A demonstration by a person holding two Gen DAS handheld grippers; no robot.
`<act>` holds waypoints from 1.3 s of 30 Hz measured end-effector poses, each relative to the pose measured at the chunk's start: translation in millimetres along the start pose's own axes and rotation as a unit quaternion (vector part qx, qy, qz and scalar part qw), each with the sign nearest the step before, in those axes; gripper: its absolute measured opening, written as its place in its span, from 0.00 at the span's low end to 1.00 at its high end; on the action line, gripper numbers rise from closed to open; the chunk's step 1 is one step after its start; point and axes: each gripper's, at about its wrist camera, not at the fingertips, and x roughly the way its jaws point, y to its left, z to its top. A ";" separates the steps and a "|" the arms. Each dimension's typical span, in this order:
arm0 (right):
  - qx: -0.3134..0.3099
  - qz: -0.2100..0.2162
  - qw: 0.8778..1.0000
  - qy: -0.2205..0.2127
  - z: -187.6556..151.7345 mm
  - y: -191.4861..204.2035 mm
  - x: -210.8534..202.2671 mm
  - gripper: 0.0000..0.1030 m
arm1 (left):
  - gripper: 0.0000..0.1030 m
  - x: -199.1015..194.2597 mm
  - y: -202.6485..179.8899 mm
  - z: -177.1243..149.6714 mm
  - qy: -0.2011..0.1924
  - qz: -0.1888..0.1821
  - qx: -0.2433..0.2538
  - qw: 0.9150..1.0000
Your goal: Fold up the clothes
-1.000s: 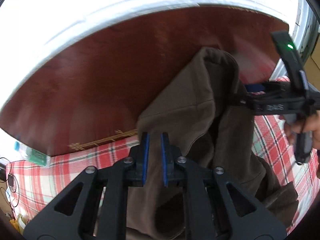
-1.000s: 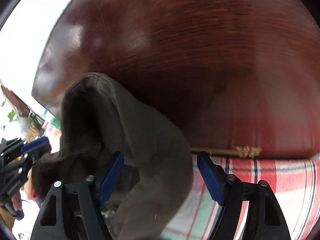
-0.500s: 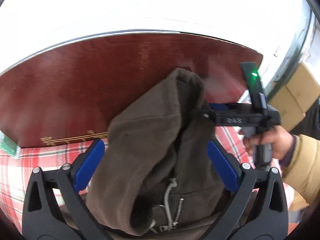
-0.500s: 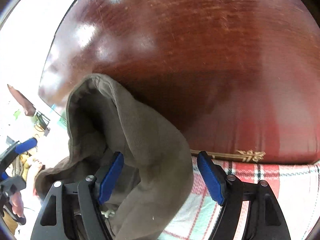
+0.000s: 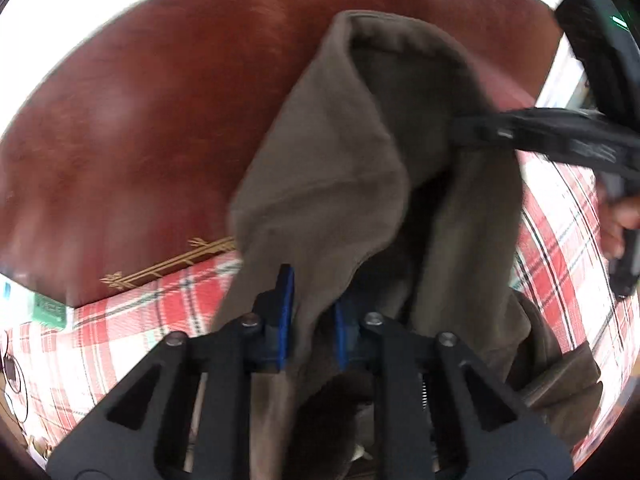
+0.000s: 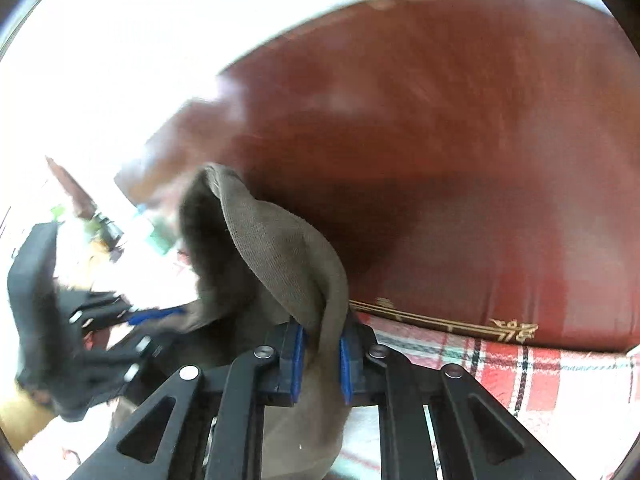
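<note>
A brown hooded jacket (image 5: 332, 168) hangs in the air above a bed, its hood standing up in front of the headboard. My left gripper (image 5: 310, 320) is shut on the left edge of the hood opening. My right gripper (image 6: 322, 354) is shut on the other edge of the hood (image 6: 280, 256). In the left wrist view the right gripper (image 5: 464, 132) pinches the fabric at the right. In the right wrist view the left gripper (image 6: 160, 314) shows at the left, blurred. The jacket's lower part is hidden below both grippers.
A red-brown padded headboard (image 5: 132, 132) with a gold trim line (image 6: 440, 322) stands close behind the jacket. A red and white plaid bed cover (image 5: 132, 328) lies below. Small items (image 5: 48, 308) sit at the bed's far left corner.
Both grippers were open around the hood half a second ago and have now shut on its two edges. The view has tilted and the hood is lifted.
</note>
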 end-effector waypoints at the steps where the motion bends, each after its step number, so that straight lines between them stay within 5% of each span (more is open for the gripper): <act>1: -0.010 0.005 1.000 -0.004 0.3 8.1 -8.2 0.12 | 0.14 -9.3 3.6 -0.6 -0.009 -0.002 -0.004 1.000; 6: -0.072 0.025 0.997 -0.017 -11.1 59.7 -55.8 0.12 | 0.14 -70.0 28.4 -12.8 -0.060 -0.009 -0.019 0.998; 12: -0.133 0.020 0.991 -0.019 -43.7 123.3 -102.2 0.12 | 0.14 -142.7 51.1 -57.0 -0.100 -0.061 -0.026 0.993; 22: -0.178 -0.033 0.983 0.022 -135.4 203.8 -126.4 0.11 | 0.14 -192.1 50.4 -174.4 -0.082 -0.116 -0.013 0.990; 28: -0.238 -0.100 0.964 0.061 -207.8 238.1 -101.3 0.11 | 0.14 -171.4 48.9 -231.4 -0.032 -0.142 -0.027 0.989; 32: -0.292 -0.137 0.941 0.104 -260.3 253.8 -66.3 0.12 | 0.14 -164.1 44.8 -254.0 -0.007 -0.142 -0.016 0.990; 35: -0.330 -0.171 0.919 0.129 -293.6 262.5 -39.4 0.13 | 0.14 -169.7 41.7 -254.5 -0.010 -0.157 -0.008 0.987; 39: -0.320 -0.189 0.912 0.175 -315.7 259.8 -8.5 0.23 | 0.14 -169.7 27.9 -240.2 -0.027 -0.175 0.012 0.984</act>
